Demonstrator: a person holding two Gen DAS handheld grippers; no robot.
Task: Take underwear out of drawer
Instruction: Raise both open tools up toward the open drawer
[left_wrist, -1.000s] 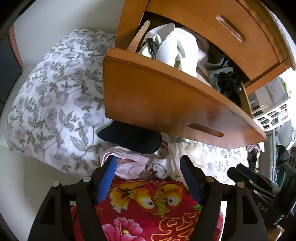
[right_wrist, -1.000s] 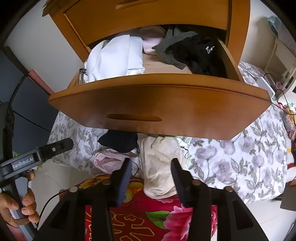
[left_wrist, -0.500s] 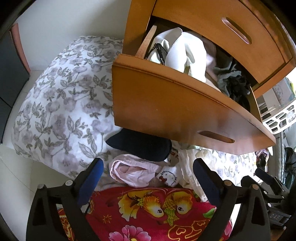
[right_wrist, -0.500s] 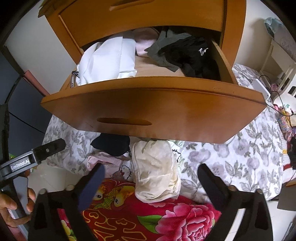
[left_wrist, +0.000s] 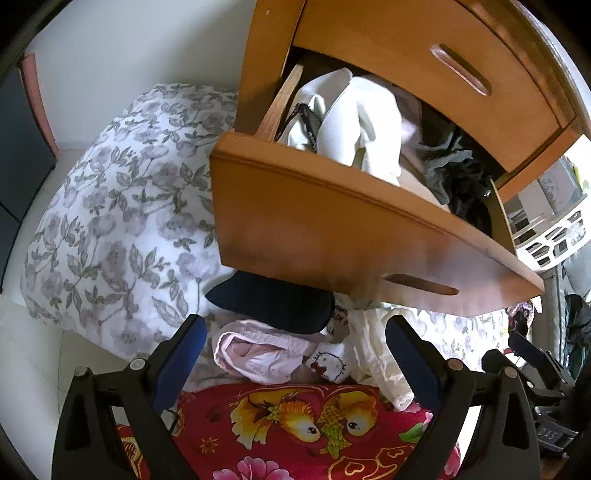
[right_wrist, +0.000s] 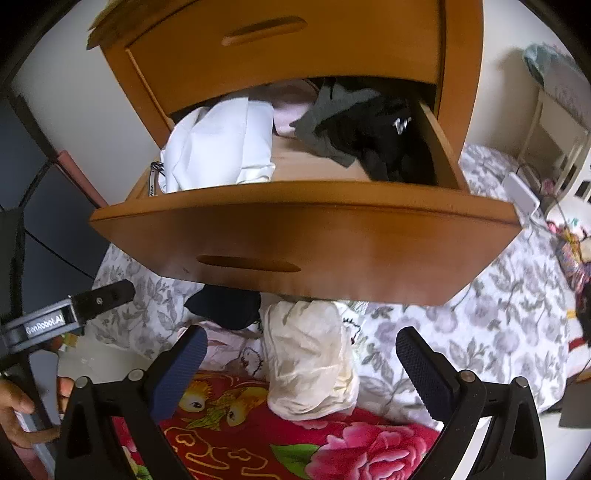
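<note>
"GenRobot.AI" stands in white letters on the grey body of the left tool (right_wrist: 48, 323), seen from the right wrist view. The letters "DAS" show on the black body of the right tool (left_wrist: 550, 435) in the left wrist view. Small print on a black-and-white waistband (right_wrist: 154, 184) at the drawer's left corner is too small to read.
</note>
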